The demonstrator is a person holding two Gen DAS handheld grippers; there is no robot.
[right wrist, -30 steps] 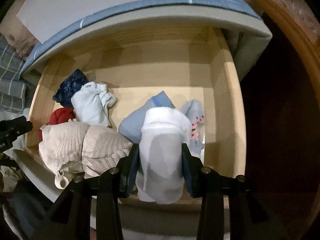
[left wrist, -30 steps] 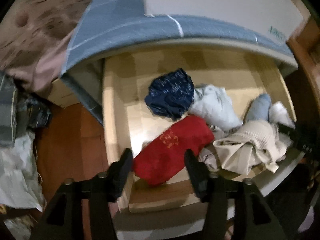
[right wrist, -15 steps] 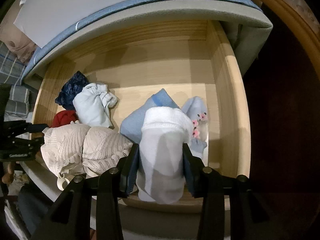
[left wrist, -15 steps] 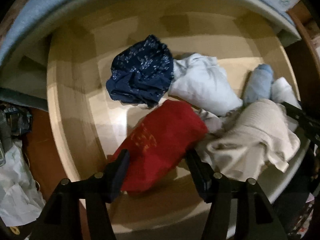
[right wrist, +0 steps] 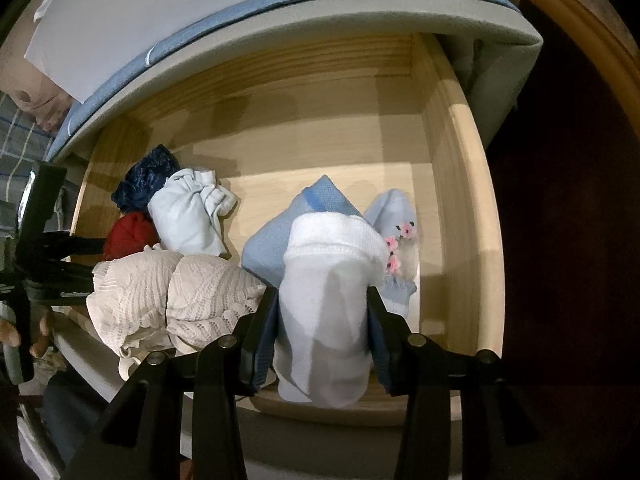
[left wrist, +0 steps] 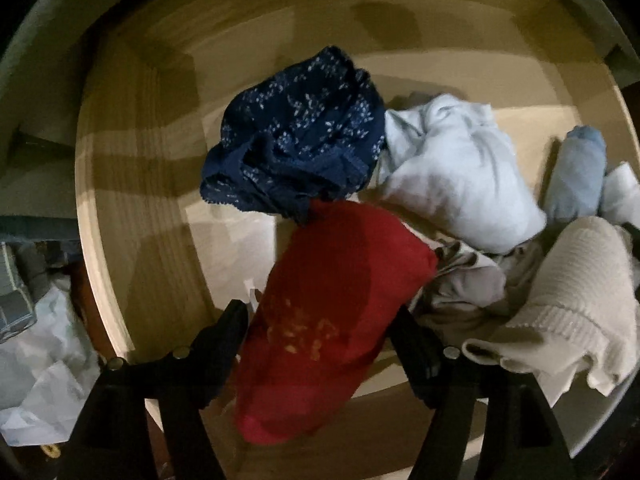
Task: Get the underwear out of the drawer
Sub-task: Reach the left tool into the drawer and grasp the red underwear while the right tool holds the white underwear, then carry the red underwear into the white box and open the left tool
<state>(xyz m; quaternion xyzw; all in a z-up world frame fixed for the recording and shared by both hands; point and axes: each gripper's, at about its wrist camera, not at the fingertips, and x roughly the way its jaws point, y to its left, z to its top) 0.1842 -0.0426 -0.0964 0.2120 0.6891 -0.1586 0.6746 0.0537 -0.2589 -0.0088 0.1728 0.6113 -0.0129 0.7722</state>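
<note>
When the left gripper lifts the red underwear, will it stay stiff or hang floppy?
Probably floppy: the red underwear lies crumpled, soft folds between the left gripper fingers, so its free ends may droop. It looks like thin, light cloth. Its far edge touches the navy floral underwear, which might drag along.

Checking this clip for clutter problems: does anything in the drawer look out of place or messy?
Nothing damaged or spilled. The clothes are just loosely bunched, not folded: the navy underwear and cream lace garment lie crumpled in the drawer. Left gripper straddles the red underwear.
</note>
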